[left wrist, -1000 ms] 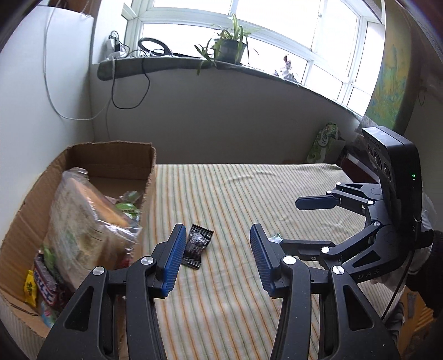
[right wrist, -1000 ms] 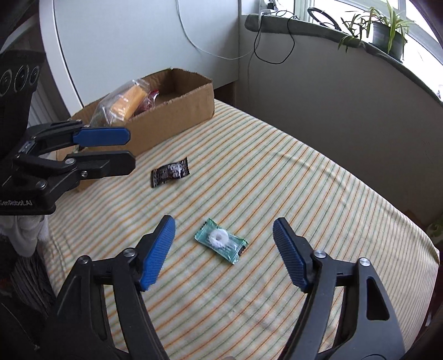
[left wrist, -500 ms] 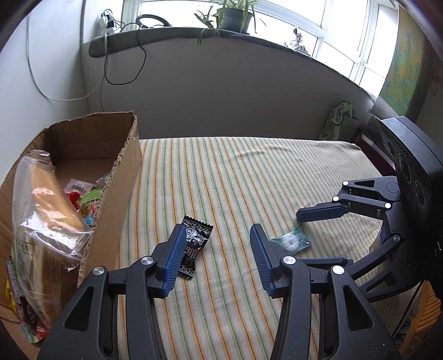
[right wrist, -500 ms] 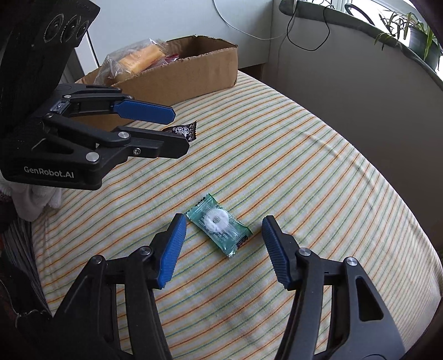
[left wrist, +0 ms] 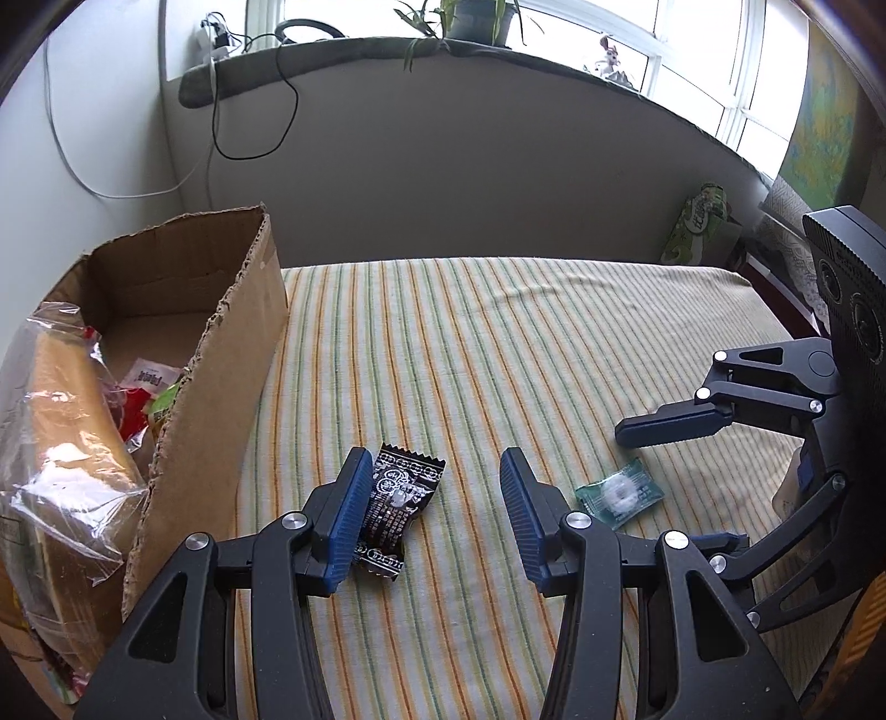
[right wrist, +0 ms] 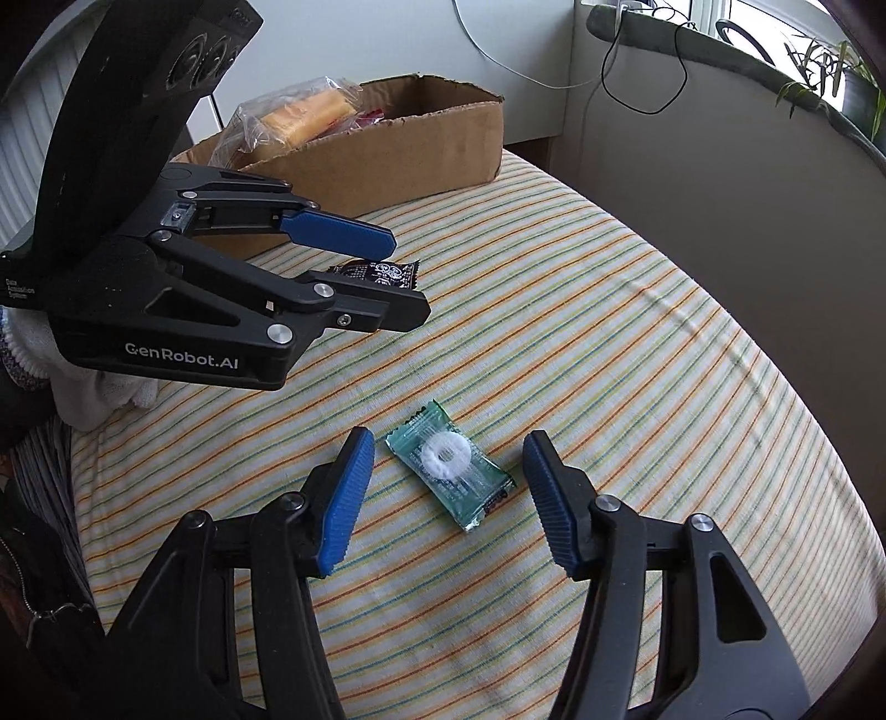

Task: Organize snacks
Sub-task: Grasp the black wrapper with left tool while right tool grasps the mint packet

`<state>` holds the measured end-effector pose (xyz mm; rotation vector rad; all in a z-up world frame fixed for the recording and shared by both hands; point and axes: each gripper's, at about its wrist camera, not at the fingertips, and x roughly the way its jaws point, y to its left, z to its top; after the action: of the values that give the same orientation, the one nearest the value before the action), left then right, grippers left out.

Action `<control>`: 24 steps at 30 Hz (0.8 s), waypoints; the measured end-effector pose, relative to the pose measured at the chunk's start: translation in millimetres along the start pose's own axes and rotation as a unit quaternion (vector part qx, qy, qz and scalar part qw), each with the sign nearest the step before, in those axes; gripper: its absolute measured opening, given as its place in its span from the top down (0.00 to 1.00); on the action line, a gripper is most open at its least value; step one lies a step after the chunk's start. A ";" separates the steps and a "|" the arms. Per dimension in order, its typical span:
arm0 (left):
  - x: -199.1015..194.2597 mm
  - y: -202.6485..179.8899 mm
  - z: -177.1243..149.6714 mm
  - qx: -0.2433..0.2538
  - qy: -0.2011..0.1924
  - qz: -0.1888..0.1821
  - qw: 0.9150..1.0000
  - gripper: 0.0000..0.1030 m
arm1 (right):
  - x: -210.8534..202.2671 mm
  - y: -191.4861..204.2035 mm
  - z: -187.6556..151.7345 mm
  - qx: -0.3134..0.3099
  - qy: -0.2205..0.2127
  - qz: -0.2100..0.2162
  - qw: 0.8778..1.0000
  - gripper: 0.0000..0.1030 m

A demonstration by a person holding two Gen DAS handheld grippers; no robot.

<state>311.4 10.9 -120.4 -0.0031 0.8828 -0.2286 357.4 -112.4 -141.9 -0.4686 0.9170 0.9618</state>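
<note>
A black snack packet lies on the striped cloth, just inside the left finger of my left gripper, which is open over it. A green packet with a white ring candy lies between the fingers of my right gripper. Its jaws are closing, and the pads stand clear of the packet on both sides. In the right wrist view the left gripper straddles the black packet. The left wrist view shows the right gripper over the green packet.
An open cardboard box stands at the cloth's left edge, holding a clear bag of bread and several small snacks. A grey wall and a sill with a plant are behind. A green bag sits at the far right corner.
Both grippers have sunk toward the cloth. The right jaws have narrowed around the green packet. The left gripper has come forward over the black packet.
</note>
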 end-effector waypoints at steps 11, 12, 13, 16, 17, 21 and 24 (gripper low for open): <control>-5.7 -0.8 -10.7 0.007 0.020 -0.026 0.999 0.57 | -7.4 9.0 -9.6 -0.009 0.009 -0.003 1.000 0.56; -6.7 -0.6 -11.6 0.008 0.021 -0.026 0.999 0.57 | -7.4 9.1 -9.5 -0.008 0.009 -0.003 1.000 0.56; -8.3 -0.4 -12.8 0.009 0.021 -0.025 0.999 0.57 | -7.2 9.1 -9.2 -0.006 0.010 -0.003 1.000 0.56; -10.7 -2.3 -17.1 0.022 0.020 -0.017 0.999 0.57 | -5.8 10.9 -7.7 -0.004 0.012 -0.011 1.000 0.56; -11.1 -3.0 -18.8 0.026 0.019 -0.015 0.999 0.57 | -4.4 11.4 -6.4 -0.005 0.013 -0.014 1.000 0.56; -12.3 -0.8 -21.9 0.026 0.018 -0.017 0.999 0.66 | -2.7 13.3 -4.6 -0.001 0.015 -0.026 1.000 0.63; -14.0 -0.3 -23.8 0.026 0.016 -0.016 0.999 0.75 | -2.2 14.7 -2.7 0.005 0.018 -0.033 0.999 0.73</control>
<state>284.5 15.5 -124.8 0.0353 0.9090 -0.2826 343.0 -107.8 -140.9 -0.5056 0.9332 0.8911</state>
